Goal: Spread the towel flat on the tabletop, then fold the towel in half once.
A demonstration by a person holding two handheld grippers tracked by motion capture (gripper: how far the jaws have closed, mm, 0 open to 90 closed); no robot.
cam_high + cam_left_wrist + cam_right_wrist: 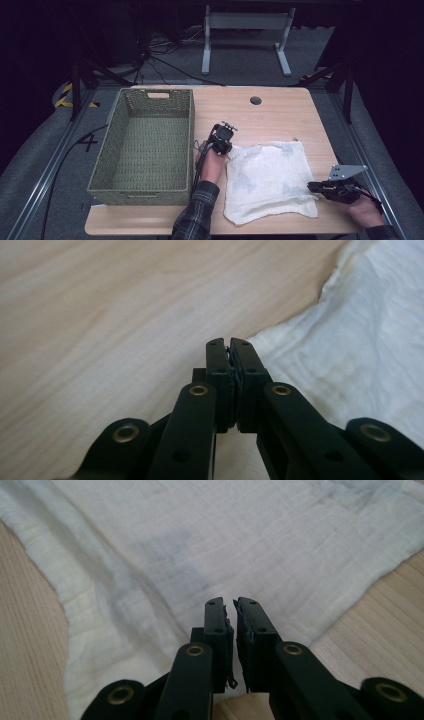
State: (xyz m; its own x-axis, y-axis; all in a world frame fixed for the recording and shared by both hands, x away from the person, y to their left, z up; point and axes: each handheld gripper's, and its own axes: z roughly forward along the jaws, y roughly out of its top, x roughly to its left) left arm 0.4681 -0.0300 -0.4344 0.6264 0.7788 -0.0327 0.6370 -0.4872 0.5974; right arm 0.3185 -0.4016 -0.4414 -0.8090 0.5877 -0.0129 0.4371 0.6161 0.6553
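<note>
A pale wooden table (pixel 280 107) carries a green woven basket (pixel 145 145) on its left half and a white cloth (pixel 270 180) spread flat on its right half, just beside the basket but apart from it. At the cloth's upper left corner the person's left gripper (pixel 223 141) has its jaws closed together right at the hem; the left gripper view puts the tips where cloth (pixel 360 340) meets bare wood, though whether any fabric is pinched cannot be told. At the lower right corner the right gripper (pixel 314 187) lies low with its jaws all but shut, the cloth's (pixel 225 545) edge running beneath them. Folding looks to be the work in hand, and it would go best with both corners firmly nipped, lifted together and carried across evenly, edges matched before release.
</note>
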